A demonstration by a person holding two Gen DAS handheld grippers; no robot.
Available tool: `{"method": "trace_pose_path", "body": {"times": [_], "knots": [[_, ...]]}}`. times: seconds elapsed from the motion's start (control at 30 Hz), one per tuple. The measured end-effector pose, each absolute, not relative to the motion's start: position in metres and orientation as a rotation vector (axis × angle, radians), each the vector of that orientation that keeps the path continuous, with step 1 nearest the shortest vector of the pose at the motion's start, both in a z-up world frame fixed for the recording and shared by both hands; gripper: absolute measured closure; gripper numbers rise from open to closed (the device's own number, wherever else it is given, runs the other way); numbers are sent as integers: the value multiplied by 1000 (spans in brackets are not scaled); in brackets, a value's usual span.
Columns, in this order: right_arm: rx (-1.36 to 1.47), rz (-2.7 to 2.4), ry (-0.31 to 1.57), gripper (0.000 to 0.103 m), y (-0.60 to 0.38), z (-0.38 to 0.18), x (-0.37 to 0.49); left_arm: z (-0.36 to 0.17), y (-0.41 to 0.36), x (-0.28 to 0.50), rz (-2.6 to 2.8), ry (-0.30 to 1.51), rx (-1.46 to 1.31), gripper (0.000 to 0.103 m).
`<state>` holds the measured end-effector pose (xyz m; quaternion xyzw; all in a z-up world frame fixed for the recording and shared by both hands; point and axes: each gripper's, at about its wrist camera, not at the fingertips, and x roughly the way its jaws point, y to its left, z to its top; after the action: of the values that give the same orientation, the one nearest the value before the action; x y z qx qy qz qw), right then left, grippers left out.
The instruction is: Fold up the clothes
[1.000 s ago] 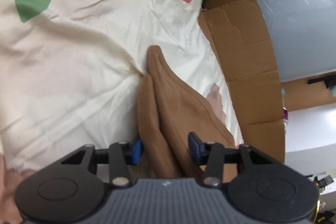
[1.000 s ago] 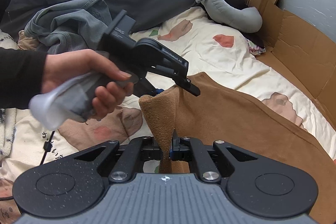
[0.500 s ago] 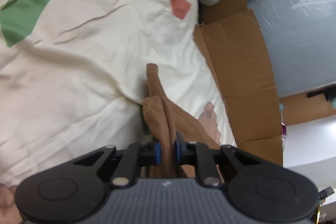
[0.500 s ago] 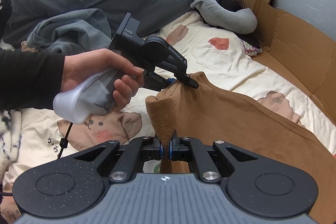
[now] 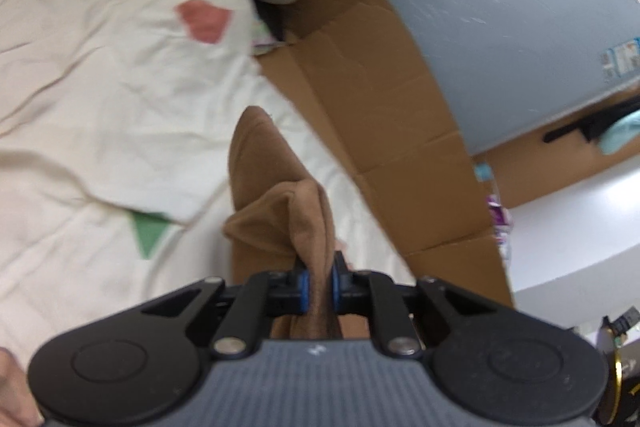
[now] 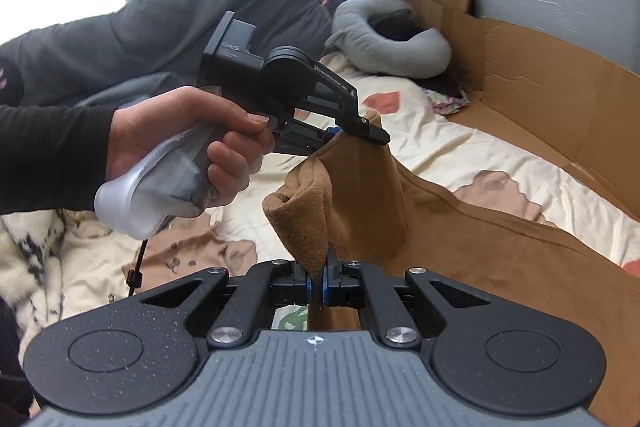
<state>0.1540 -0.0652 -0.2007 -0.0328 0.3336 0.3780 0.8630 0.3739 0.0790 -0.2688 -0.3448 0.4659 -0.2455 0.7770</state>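
Observation:
A brown suede-like garment (image 6: 460,239) lies across the cream patterned bedsheet (image 6: 480,155), one edge pulled up into a peak. My right gripper (image 6: 317,285) is shut on a lifted fold of that edge. In the right wrist view a person's hand (image 6: 180,139) holds my left gripper (image 6: 360,133), which is shut on the garment's raised corner. From the left wrist view, my left gripper (image 5: 319,285) pinches the brown garment (image 5: 264,183), which hangs down toward the bedsheet (image 5: 100,107).
Flattened cardboard (image 5: 380,99) lines the bed's far side against a grey plastic-covered panel (image 5: 500,7). A grey curved pillow (image 6: 384,39), a dark grey blanket (image 6: 180,27) and soft toys sit at the head of the bed. A fuzzy white throw (image 6: 36,259) lies at left.
My left gripper went from open around the garment's edge to shut on it, then lifted it. The right gripper stayed shut on its fold and rose with the cloth.

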Motion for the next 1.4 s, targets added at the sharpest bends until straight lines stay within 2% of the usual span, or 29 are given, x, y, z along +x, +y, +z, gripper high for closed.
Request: {"method": "trace_pose_path", "body": {"times": [0.6,1.4], "knots": [[189,643,685,100,-172,-206,143,-231,-38,357,-629,1004,-626,92],[324,387,769,100,-309,-253,123,-277,-213,319,-759,1089,-477,92]]}}
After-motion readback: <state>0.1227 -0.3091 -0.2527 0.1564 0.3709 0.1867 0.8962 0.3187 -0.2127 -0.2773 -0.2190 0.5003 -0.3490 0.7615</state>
